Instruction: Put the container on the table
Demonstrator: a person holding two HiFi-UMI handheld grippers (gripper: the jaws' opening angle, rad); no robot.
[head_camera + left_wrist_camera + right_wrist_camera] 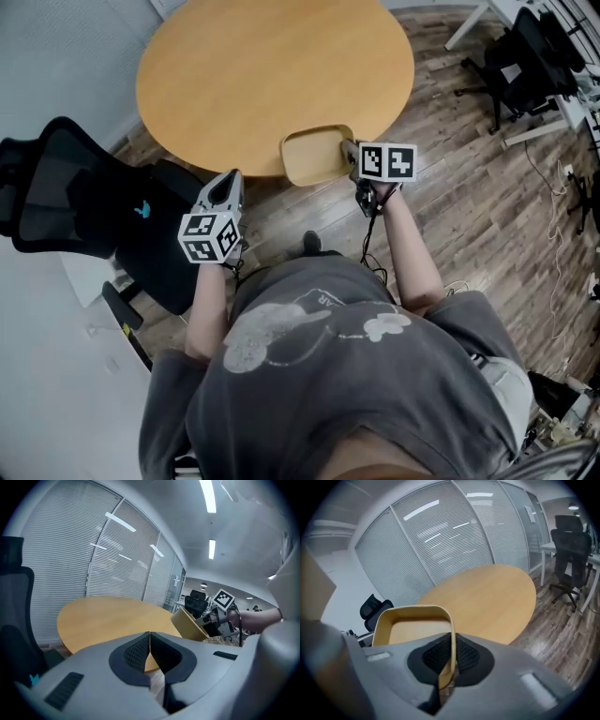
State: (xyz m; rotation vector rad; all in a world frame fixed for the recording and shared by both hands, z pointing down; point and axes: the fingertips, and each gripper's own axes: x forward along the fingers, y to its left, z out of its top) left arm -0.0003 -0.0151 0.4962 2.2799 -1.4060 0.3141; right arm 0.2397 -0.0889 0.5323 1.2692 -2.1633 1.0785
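- Just above the middle of the head view, the tan, shallow container (317,155) sits at the near edge of the round wooden table (272,75), partly over the tabletop and partly over the floor (469,216).
- From the left gripper view the container (190,625) is tilted, right of centre beside the table (108,618); whether it touches the tabletop cannot be told.
- Its right-hand wall is pinched by the right gripper (352,157): in the right gripper view the jaws (451,656) are clamped on the thin rim of the container (412,610), with the table (487,602) beyond it.
- Lower and to the left in the head view, the left gripper (228,183) hangs over the floor, apart from the container; its jaws (150,644) are pressed together with nothing between them.
- At the left edge of the head view stands a black office chair (84,206).
- Window blinds (440,536) fill the upper part of the right gripper view.
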